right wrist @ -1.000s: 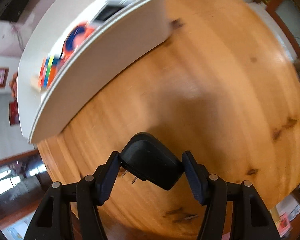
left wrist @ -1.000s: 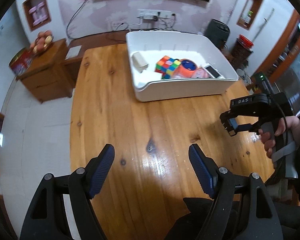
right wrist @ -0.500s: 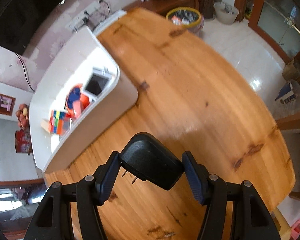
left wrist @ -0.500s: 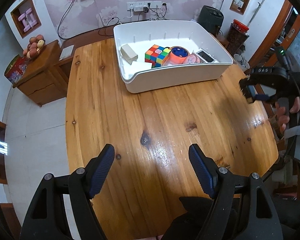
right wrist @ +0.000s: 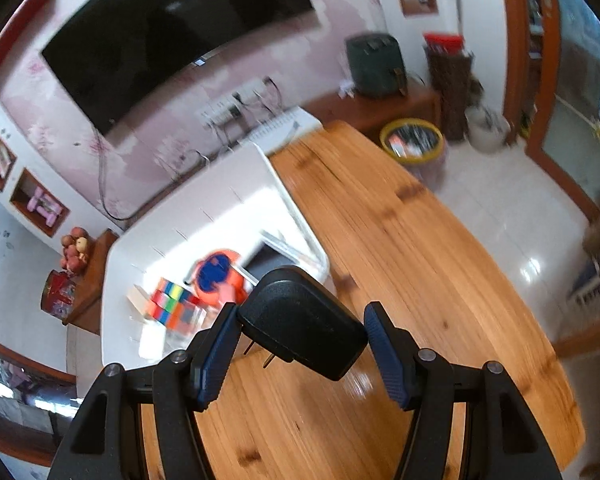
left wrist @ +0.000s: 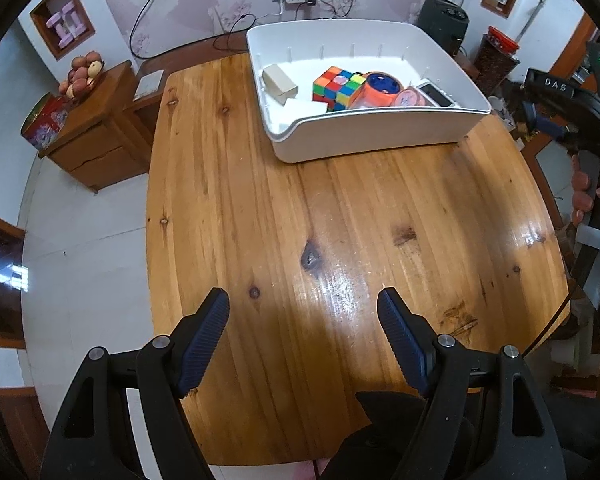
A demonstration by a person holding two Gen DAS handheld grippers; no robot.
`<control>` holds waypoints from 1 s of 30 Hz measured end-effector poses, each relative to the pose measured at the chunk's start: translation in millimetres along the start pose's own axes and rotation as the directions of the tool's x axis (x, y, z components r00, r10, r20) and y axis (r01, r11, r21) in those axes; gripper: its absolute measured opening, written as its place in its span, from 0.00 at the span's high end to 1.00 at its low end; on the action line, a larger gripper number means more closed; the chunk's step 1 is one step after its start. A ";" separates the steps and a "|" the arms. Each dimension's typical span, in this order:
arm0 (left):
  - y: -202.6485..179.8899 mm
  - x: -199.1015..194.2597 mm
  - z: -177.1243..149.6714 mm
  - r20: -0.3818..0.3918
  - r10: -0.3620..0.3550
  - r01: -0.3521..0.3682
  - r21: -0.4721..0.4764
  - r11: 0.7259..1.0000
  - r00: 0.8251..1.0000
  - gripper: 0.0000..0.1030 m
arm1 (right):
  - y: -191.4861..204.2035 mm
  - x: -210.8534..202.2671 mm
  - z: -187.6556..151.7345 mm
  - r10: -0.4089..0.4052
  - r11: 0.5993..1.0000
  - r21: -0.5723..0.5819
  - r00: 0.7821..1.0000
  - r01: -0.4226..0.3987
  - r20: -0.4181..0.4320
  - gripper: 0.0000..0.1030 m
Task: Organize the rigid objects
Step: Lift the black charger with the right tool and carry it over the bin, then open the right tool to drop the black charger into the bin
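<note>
The left tongs hang over the bare near part of the glossy knotted pine counter, their two blue ribbed pads wide apart with nothing between them. To the left of the counter, on the white tiled floor, stands a low brown wooden cabinet that carries a pile of red and yellow fruit and a red patterned tin.

At the far end of the counter sits a white rectangular plastic bin with a scooped near corner. Inside it, from left to right, lie a small beige cardboard box, a multicoloured puzzle cube, an orange round tub with a blue top, a pink round disc and a white-edged phone that leans against the bin's right wall.

The right tongs are clamped on a black plug-in power adapter, which sits tilted between the blue pads, its two metal prongs pointing down and to the left. The adapter is held in the air above the counter, just beside the bin's near right corner and not in it. In the left wrist view, the right tongs show only at the far right edge, gripped by a hand; the adapter cannot be made out there.
</note>
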State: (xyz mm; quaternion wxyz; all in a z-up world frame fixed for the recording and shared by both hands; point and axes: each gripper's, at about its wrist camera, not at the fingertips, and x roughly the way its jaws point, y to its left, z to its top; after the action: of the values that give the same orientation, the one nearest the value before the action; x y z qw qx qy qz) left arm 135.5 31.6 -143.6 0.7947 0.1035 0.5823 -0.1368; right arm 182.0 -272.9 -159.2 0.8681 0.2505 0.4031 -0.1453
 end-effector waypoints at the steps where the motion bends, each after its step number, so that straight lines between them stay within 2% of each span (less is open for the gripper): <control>1: 1.2 0.7 -0.1 -0.003 0.002 -0.002 -0.005 1.000 1.000 0.23 | 3.9 -0.4 0.9 0.005 1.000 -0.020 1.000 -0.005 0.016 0.38; 8: 9.9 6.3 0.1 -0.029 0.023 -0.025 -0.055 0.998 0.999 0.23 | 32.2 1.8 3.4 0.041 0.987 -0.158 0.993 -0.023 0.107 0.38; 13: 18.5 10.7 -0.4 -0.049 0.040 -0.045 -0.093 0.995 0.998 0.23 | 48.5 10.5 3.5 0.063 0.970 -0.243 0.989 -0.029 0.135 0.38; 18: 26.1 15.3 -1.6 -0.072 0.056 -0.064 -0.120 0.991 0.996 0.23 | 61.3 22.7 0.6 0.070 0.953 -0.302 0.989 -0.027 0.133 0.38; 30: 30.3 15.1 1.4 -0.062 0.044 -0.051 -0.121 0.991 0.997 0.23 | 72.1 32.0 -1.1 0.075 0.946 -0.320 0.994 -0.047 0.077 0.37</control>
State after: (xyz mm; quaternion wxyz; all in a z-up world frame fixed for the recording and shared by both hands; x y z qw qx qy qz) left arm 151.3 58.2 -157.5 0.7850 0.0723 0.6102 -0.0788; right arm 234.3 -213.9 -161.5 0.9181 0.1134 0.3745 -0.0625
